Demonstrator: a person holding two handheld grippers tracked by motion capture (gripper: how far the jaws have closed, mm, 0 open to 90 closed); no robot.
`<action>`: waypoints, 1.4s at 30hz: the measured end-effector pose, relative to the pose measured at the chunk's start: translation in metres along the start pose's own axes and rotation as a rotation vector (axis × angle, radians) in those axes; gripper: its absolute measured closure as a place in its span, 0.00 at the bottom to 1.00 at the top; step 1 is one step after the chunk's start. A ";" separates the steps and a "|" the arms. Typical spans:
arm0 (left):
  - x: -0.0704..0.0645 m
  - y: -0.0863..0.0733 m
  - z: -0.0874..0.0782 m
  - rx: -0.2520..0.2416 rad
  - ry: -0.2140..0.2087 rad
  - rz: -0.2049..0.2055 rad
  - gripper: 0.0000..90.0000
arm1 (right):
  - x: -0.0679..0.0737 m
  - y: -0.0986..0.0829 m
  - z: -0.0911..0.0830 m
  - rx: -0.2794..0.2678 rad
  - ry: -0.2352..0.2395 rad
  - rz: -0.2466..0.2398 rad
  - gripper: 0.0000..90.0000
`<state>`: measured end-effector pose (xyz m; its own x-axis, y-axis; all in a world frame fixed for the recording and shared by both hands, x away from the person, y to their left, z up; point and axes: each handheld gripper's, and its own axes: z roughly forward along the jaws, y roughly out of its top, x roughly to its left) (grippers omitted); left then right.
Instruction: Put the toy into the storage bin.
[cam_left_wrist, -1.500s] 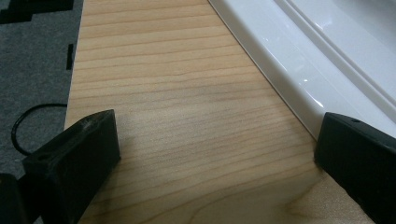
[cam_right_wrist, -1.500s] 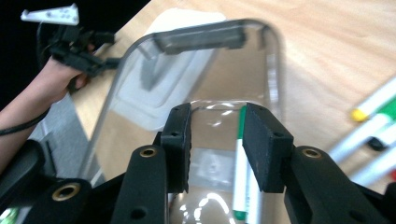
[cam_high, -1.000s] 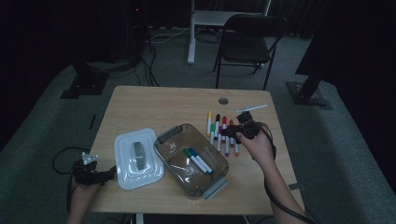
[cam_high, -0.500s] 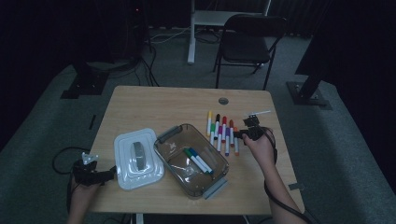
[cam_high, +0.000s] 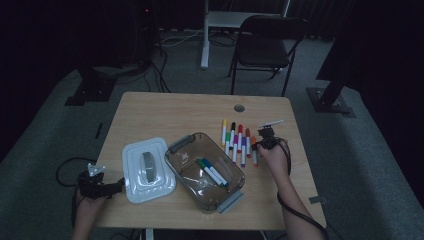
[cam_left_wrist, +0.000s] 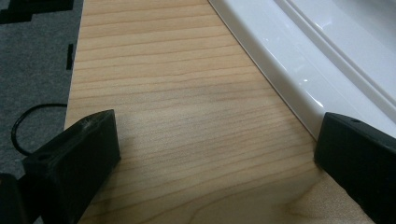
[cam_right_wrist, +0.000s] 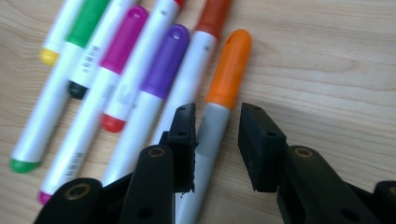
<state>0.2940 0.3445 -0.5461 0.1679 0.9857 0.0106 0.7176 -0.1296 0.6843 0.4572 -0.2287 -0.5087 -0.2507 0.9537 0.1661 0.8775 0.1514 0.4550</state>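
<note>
A row of several coloured markers (cam_high: 237, 141) lies on the wooden table (cam_high: 165, 115), right of centre. My right gripper (cam_high: 263, 143) is at the right end of that row. In the right gripper view my right gripper (cam_right_wrist: 215, 135) is open, its jaws standing either side of the grey barrel of the orange-capped marker (cam_right_wrist: 229, 70), with a gap on both sides. A purple-capped marker (cam_right_wrist: 163, 65) lies just left of it. My left gripper (cam_high: 102, 188) rests at the table's near left edge. In the left gripper view my left gripper (cam_left_wrist: 215, 154) is wide open over bare wood beside the white lid (cam_left_wrist: 327, 60).
A clear container (cam_high: 186, 150) holding a green and a blue marker (cam_high: 212, 171) sits mid-table, with a grey latch (cam_high: 231, 201) at its near corner. The white lid (cam_high: 135, 172) lies to its left. A chair (cam_high: 265, 40) stands beyond the table.
My right gripper has come down and slightly nearer, from the far end of the marker row to straddle the orange-capped marker. My left gripper has not moved.
</note>
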 end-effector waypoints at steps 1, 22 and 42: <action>0.000 0.000 0.000 0.000 0.000 0.000 0.01 | -0.001 -0.001 0.001 0.004 0.002 0.007 0.76; 0.000 0.000 0.000 0.000 0.000 0.000 0.01 | -0.022 -0.005 -0.021 -0.022 0.001 0.102 0.85; 0.000 0.000 0.000 -0.001 0.000 -0.001 0.01 | 0.044 0.010 -0.111 -0.190 0.220 -0.042 0.86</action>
<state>0.2940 0.3444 -0.5461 0.1672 0.9859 0.0102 0.7170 -0.1287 0.6851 0.4092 -0.2142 -0.3997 -0.3865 0.8650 0.3201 0.7774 0.1188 0.6176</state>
